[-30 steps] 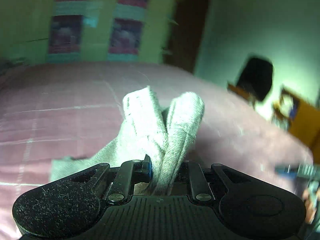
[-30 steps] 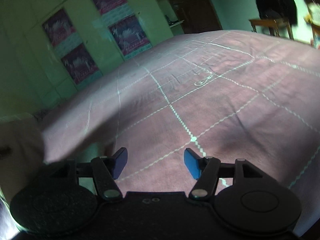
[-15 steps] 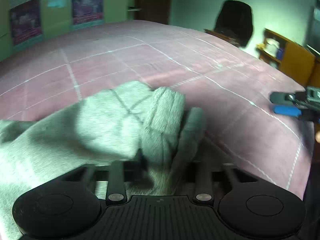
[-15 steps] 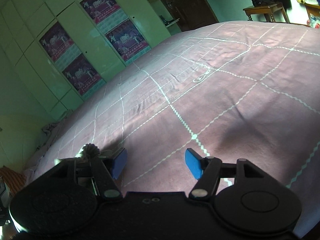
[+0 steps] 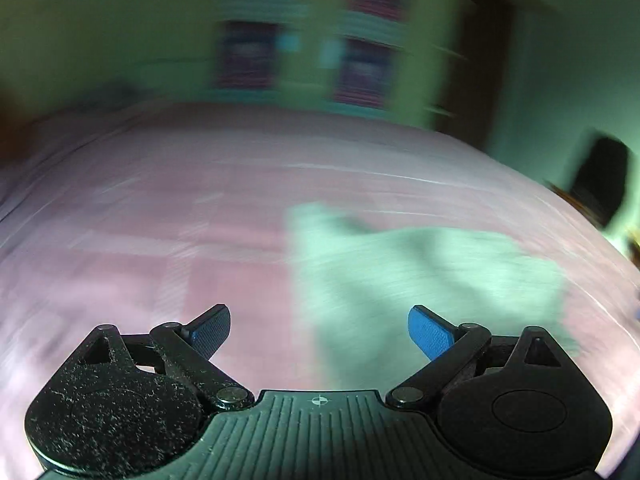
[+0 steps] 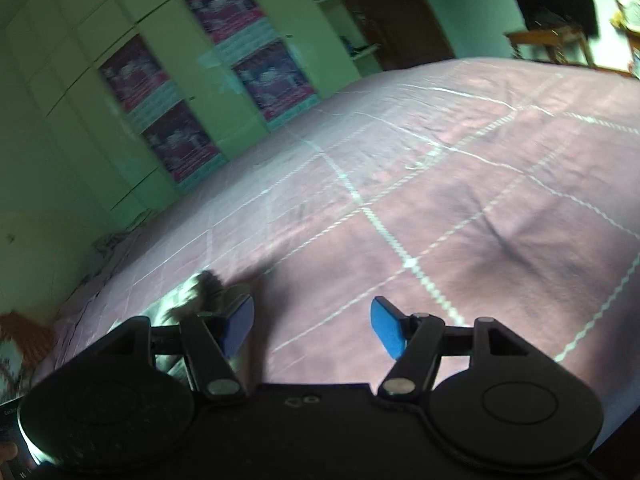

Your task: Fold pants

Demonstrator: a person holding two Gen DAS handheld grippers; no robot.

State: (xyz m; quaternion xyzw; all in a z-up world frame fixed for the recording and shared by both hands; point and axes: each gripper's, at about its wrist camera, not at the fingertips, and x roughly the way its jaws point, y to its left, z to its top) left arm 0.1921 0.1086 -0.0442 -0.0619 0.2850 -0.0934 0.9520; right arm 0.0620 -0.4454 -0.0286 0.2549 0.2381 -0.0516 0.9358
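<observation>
The grey pants [image 5: 424, 276] lie in a blurred heap on the pink checked bedspread [image 5: 160, 216], ahead and to the right of my left gripper [image 5: 319, 330]. That gripper is open and empty, its blue pads spread wide above the bed. My right gripper [image 6: 312, 328] is also open and empty over the bedspread [image 6: 460, 200]. A small edge of grey cloth [image 6: 188, 300] shows just behind its left finger, too blurred to tell more.
Green cupboard doors with posters [image 6: 192, 92] stand behind the bed. A dark doorway [image 5: 476, 64] is at the back right. A dark chair [image 5: 600, 176] and wooden furniture [image 6: 556, 40] stand past the bed's right side.
My left gripper has opened and let go of the pants, which now lie on the bed to the right. It has pulled back and swung. My right gripper stayed open.
</observation>
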